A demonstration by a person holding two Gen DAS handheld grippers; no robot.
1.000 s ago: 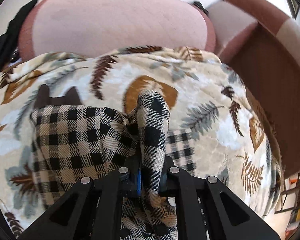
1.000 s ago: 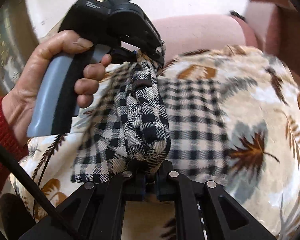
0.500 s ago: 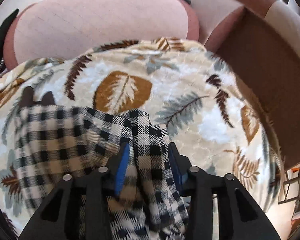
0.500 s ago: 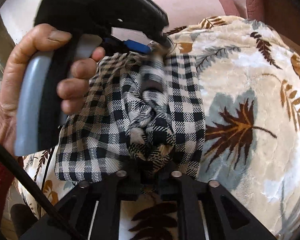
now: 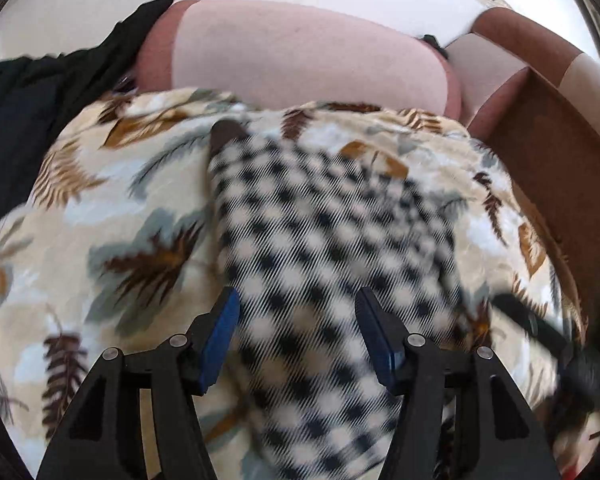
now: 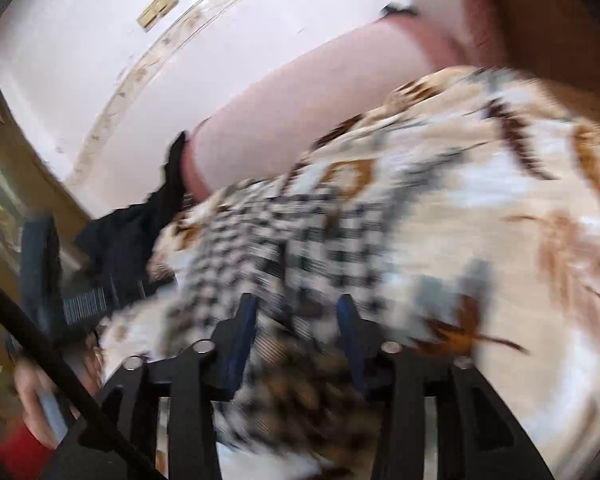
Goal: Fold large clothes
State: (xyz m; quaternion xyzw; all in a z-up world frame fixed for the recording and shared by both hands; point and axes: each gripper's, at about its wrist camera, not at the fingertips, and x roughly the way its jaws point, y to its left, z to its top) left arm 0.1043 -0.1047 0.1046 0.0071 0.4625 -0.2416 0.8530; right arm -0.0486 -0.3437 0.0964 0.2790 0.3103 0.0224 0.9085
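Observation:
A black-and-cream checked garment (image 5: 320, 248) lies as a long folded strip on a leaf-print blanket (image 5: 100, 208). My left gripper (image 5: 296, 312) is open, its blue pads on either side of the strip and apart from it. In the right wrist view the same garment (image 6: 284, 240) is blurred by motion. My right gripper (image 6: 296, 320) is open above its near end. The left gripper's body (image 6: 44, 272) and the hand that holds it show at the left edge of that view.
The blanket covers a sofa seat with a pink backrest (image 5: 300, 56) behind it. A black cloth (image 5: 40, 100) hangs over the backrest's left end. A brown armrest (image 5: 560, 168) rises on the right. The right gripper's body (image 5: 548, 332) shows at lower right.
Both grippers have opened and let go of the checked garment. It dropped from a bunched, lifted state to a flat strip on the blanket. Both grippers are pulling back.

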